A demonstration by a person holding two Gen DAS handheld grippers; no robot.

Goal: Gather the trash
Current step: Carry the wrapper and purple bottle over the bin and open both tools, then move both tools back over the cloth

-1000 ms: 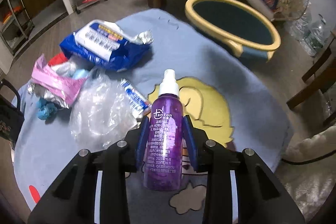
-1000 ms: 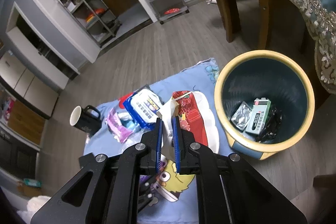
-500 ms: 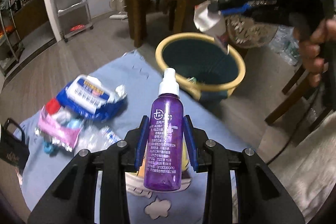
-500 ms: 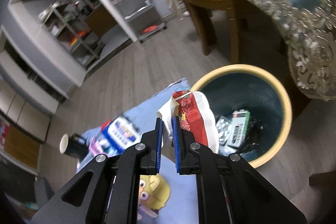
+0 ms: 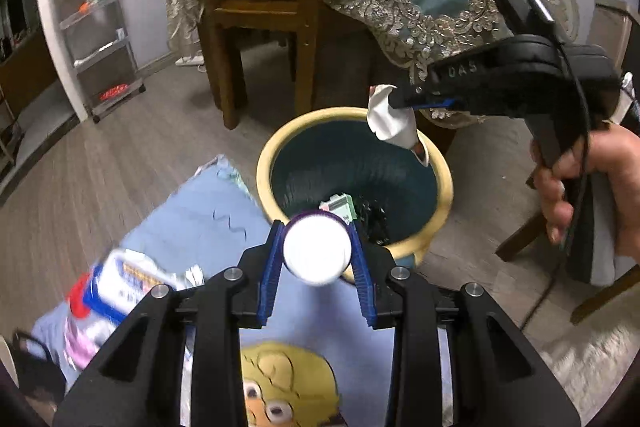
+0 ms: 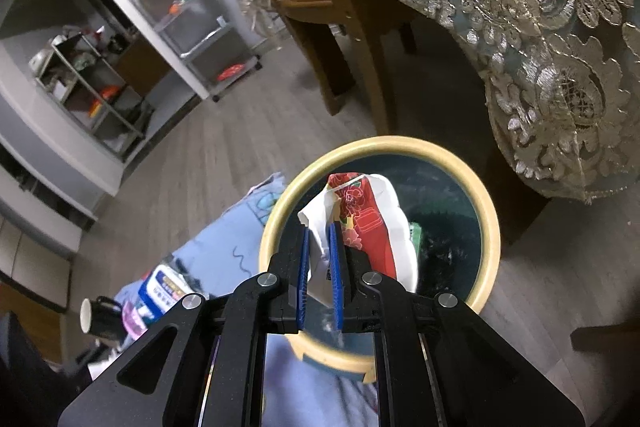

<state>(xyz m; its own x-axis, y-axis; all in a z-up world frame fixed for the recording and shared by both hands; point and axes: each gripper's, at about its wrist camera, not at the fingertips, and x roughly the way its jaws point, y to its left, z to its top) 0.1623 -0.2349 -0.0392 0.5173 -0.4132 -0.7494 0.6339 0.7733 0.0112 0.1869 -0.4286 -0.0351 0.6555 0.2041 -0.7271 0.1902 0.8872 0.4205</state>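
Red-and-white crumpled plastic wrapper [image 6: 372, 223] pinched in right tongs [image 6: 320, 259] over yellow-rimmed teal bin [image 6: 276, 223]; left tongs [image 5: 318, 259] clamp purple spray bottle [image 5: 317, 250] short of rim, early release misses.

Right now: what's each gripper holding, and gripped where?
Left gripper: purple spray bottle, pads clamped on opposite sides of its body, seen end-on. Right gripper: red-and-white wrapper, pinched at its crumpled white edge, over the bin.

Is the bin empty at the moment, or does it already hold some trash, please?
Not empty. Inside the bin, a green-and-white packet and dark crumpled material lie at the bottom.
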